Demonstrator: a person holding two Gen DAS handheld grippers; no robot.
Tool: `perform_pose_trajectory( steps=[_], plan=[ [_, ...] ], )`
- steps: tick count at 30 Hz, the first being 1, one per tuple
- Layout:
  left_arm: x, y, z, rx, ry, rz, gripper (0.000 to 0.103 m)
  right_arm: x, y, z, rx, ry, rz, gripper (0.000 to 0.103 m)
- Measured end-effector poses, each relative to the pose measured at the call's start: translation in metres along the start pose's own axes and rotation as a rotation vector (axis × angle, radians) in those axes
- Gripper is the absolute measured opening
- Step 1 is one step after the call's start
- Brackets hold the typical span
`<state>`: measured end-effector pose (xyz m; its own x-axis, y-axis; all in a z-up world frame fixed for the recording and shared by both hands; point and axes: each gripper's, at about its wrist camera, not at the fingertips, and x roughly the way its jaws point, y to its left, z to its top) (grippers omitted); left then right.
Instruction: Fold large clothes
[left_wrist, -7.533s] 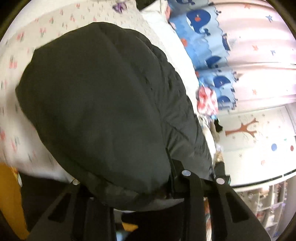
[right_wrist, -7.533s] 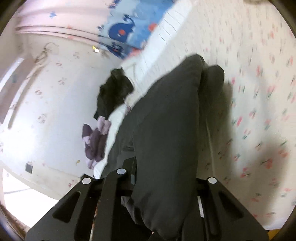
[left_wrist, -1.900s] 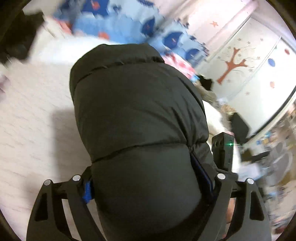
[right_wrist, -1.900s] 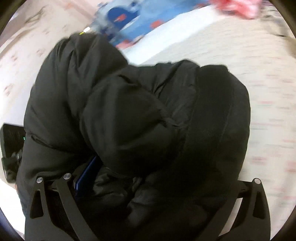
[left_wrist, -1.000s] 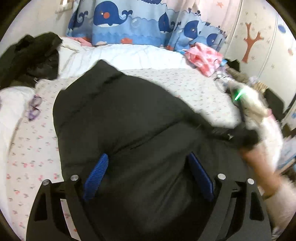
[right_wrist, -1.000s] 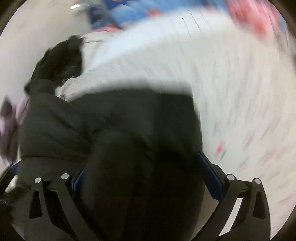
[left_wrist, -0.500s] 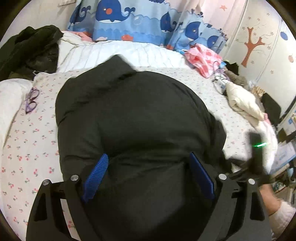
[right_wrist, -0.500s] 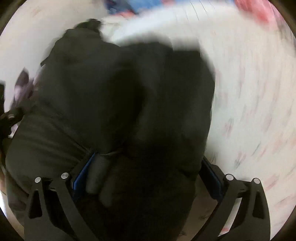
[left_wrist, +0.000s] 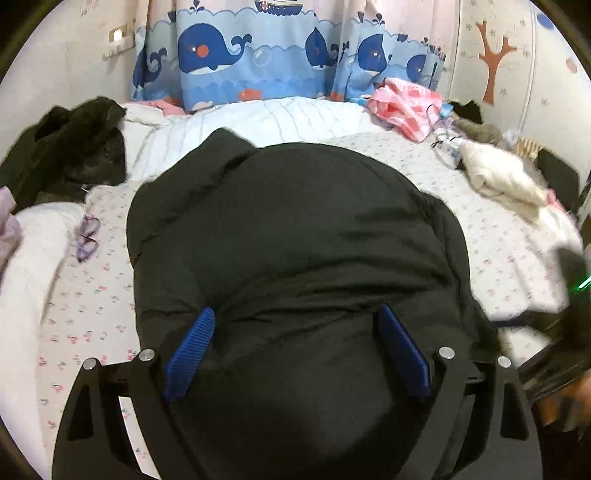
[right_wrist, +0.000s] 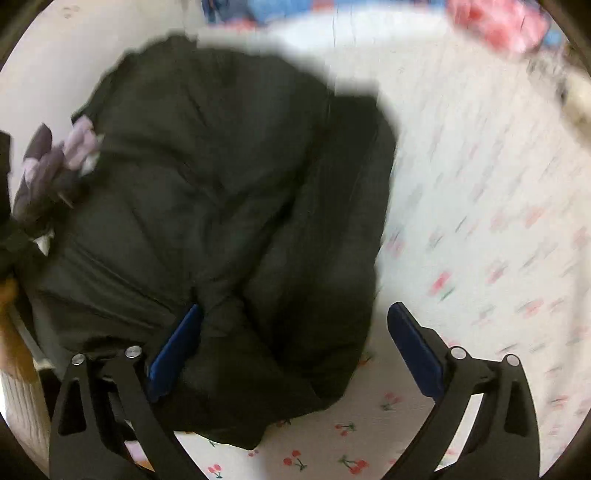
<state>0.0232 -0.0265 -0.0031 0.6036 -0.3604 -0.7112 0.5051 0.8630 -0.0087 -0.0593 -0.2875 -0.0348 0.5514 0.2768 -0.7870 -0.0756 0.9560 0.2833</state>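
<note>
Puffy black down jacket (left_wrist: 295, 236) lies bundled between spread fingers.
Soft, light, slippery: left gripper (left_wrist: 295, 347) and right gripper (right_wrist: 295, 347), both spread, should pinch its folded edge.

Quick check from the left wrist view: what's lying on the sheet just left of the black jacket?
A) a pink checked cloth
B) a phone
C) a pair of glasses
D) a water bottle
C: a pair of purple-framed glasses lies on the cherry-print sheet left of the jacket, apart from it; the pink checked cloth is far back on the right.
</note>
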Motion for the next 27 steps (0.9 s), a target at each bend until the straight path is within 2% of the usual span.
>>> perform_pose_trajectory(
  steps=[4,6,8,9,11,12,14,16,19,21,23,25,27],
  plan=[
    [0.0,-0.006,-0.001,0.027,-0.005,0.02,0.087,-0.06,0.021,0.046,-0.011,-0.249,0.065,0.096],
    [0.0,-0.007,0.0,0.025,-0.009,0.021,0.087,-0.06,0.035,0.081,-0.013,-0.298,0.135,0.096],
    [0.001,-0.005,0.001,0.021,-0.01,0.019,0.087,-0.037,0.039,0.111,0.037,-0.269,0.282,0.096],
    [0.002,-0.003,0.002,0.016,-0.01,0.018,0.087,-0.021,0.035,0.12,0.06,-0.247,0.313,0.096],
    [0.003,-0.002,0.002,0.012,-0.009,0.019,0.087,0.021,0.03,0.134,0.095,-0.184,0.314,0.096],
    [0.003,-0.003,0.002,0.014,-0.012,0.02,0.087,0.052,0.026,0.135,0.098,-0.124,0.273,0.096],
    [-0.001,-0.007,0.003,0.024,-0.041,0.006,0.087,0.084,0.0,0.118,0.109,-0.069,0.259,0.096],
    [-0.001,-0.01,0.004,0.036,-0.038,-0.001,0.087,0.091,-0.014,0.123,0.122,-0.059,0.266,0.096],
    [0.003,-0.015,-0.001,0.065,-0.028,0.028,0.087,0.084,-0.024,0.121,0.114,-0.066,0.31,0.096],
    [0.003,-0.017,-0.003,0.077,-0.033,0.054,0.087,0.073,-0.038,0.114,0.121,-0.106,0.334,0.096],
    [0.0,-0.017,-0.005,0.074,-0.044,0.076,0.087,0.055,-0.035,0.118,0.099,-0.15,0.366,0.096],
    [0.0,-0.015,-0.005,0.063,-0.051,0.089,0.088,0.035,-0.032,0.115,0.056,-0.182,0.354,0.096],
    [-0.001,-0.015,-0.005,0.057,-0.056,0.101,0.089,0.043,-0.023,0.115,0.012,-0.133,0.304,0.096]
  ],
)
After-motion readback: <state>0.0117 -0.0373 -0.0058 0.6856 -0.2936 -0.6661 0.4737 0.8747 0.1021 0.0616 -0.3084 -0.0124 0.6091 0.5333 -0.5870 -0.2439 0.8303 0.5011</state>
